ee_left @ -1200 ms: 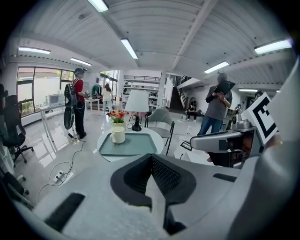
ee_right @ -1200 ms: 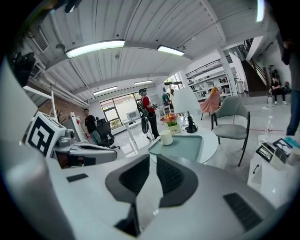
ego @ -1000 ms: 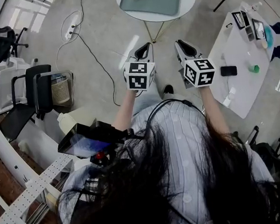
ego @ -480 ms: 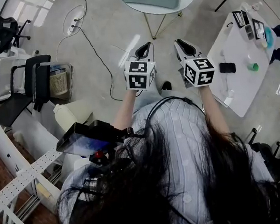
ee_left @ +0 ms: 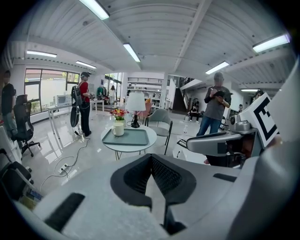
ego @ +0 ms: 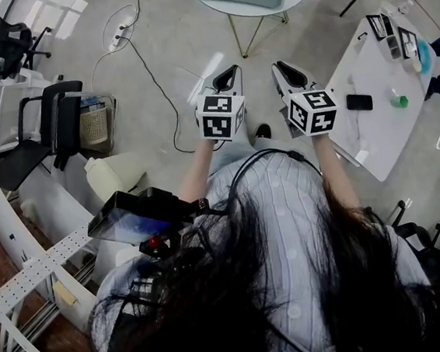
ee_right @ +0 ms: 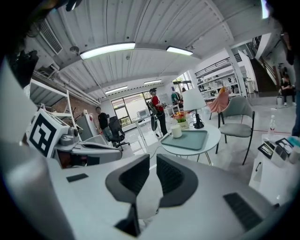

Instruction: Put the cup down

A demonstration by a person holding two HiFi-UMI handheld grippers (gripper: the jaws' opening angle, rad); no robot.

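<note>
- The left tool (ee_left: pixel 151 158) has its jaws drawn fully together, with nothing caught in them.
- The right tool (ee_right: pixel 153 158) hangs just beside it and level with it. Its jaws stand a thin slit apart and grip nothing either.
- Both tools point the same way, toward the round surface (ee_left: pixel 126 148) well ahead of them across bare floor (ego: pixel 183 50).
- The cup (ee_left: pixel 118 128) stands upright there on the far left corner of the green tray (ee_left: pixel 133 137), well apart from both tools. Flowers (ee_left: pixel 117 113) and a lamp (ee_left: pixel 136 103) stand behind it.
- What has changed: in the head view the round surface has slid toward the top edge over the last second. The cup, wholly in sight then, is now cut off at that edge. The tools have kept their pose, side by side in front of the person.
- My reading: the person is backing away from the surface and the cup is already set down. Nothing of the task seems left for either tool.
</note>
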